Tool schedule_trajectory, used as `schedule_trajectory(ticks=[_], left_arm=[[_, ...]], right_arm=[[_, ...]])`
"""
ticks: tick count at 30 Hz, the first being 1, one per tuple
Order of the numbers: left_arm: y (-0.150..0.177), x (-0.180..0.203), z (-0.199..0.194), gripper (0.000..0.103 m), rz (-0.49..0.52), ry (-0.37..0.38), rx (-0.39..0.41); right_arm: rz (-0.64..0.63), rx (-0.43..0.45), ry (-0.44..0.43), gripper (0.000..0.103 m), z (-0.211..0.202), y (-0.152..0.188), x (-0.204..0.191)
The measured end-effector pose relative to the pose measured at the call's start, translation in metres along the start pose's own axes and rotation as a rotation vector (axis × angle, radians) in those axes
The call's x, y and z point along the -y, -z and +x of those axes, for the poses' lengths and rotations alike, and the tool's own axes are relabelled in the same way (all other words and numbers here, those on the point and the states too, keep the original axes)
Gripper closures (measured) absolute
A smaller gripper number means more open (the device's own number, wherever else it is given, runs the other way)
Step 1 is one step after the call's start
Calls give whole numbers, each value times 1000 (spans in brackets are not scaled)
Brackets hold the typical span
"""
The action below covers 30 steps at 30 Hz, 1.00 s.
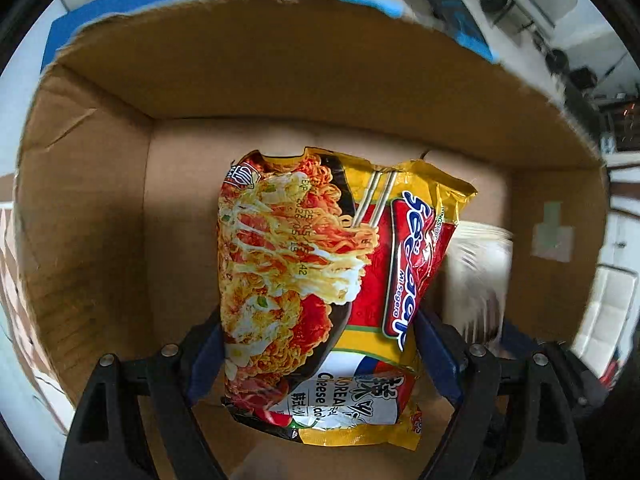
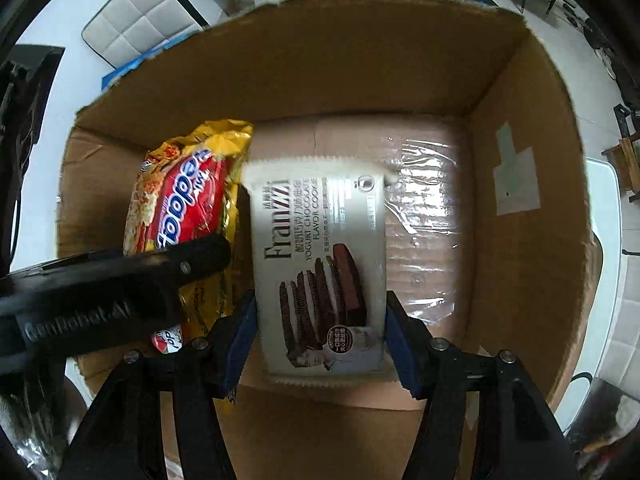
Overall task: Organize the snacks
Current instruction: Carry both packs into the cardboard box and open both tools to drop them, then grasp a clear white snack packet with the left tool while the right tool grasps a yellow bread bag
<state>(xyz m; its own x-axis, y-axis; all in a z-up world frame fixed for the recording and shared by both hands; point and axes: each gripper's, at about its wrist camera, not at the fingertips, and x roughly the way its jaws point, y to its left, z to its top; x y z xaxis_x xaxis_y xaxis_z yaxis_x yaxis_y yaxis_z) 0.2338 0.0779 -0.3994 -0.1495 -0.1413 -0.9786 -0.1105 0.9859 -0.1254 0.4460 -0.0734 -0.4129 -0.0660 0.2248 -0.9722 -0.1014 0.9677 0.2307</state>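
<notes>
My left gripper [image 1: 320, 344] points down into an open cardboard box [image 1: 280, 80] and is shut on a red and yellow instant noodle packet [image 1: 320, 264], its blue pads pressing both long sides. The packet hangs low over the box floor, left of centre. My right gripper [image 2: 322, 332] also points down into the box [image 2: 320, 60]. A white Franzzi chocolate cookie pack [image 2: 320, 248] lies between its blue pads with straight, unpinched sides, so the jaws stand open. The noodle packet [image 2: 180, 200] sits just left of it, under a black finger [image 2: 192, 260] of my left gripper. The cookie pack [image 1: 480, 272] is blurred in the left wrist view.
The right part of the box floor [image 2: 432, 220] is bare cardboard under shiny tape. A pale label patch [image 2: 516, 176] marks the right wall. Outside the box lie a white cushioned seat [image 2: 136, 20] and a blue object [image 1: 112, 20].
</notes>
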Motion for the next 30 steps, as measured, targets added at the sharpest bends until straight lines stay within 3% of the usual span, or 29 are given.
schedule_trajectory(ticks=[1, 2, 9, 17, 24, 30], left_arm=[[-2, 2, 1, 18, 4, -16, -9], [-4, 4, 2, 17, 9, -28, -13], [-3, 3, -9, 13, -19, 0, 12], [6, -3, -55, 12, -9, 6, 113], [47, -3, -107, 12, 20, 29, 218], [104, -3, -141, 12, 30, 28, 323]], right_arm=[[2, -5, -2, 14, 2, -2, 0], [3, -5, -9, 7, 1, 0, -2], [-23, -6, 38, 7, -6, 9, -8], [-4, 14, 47, 7, -23, 21, -4], [-22, 79, 51, 7, -67, 52, -6], [-27, 162, 49, 7, -109, 93, -6]])
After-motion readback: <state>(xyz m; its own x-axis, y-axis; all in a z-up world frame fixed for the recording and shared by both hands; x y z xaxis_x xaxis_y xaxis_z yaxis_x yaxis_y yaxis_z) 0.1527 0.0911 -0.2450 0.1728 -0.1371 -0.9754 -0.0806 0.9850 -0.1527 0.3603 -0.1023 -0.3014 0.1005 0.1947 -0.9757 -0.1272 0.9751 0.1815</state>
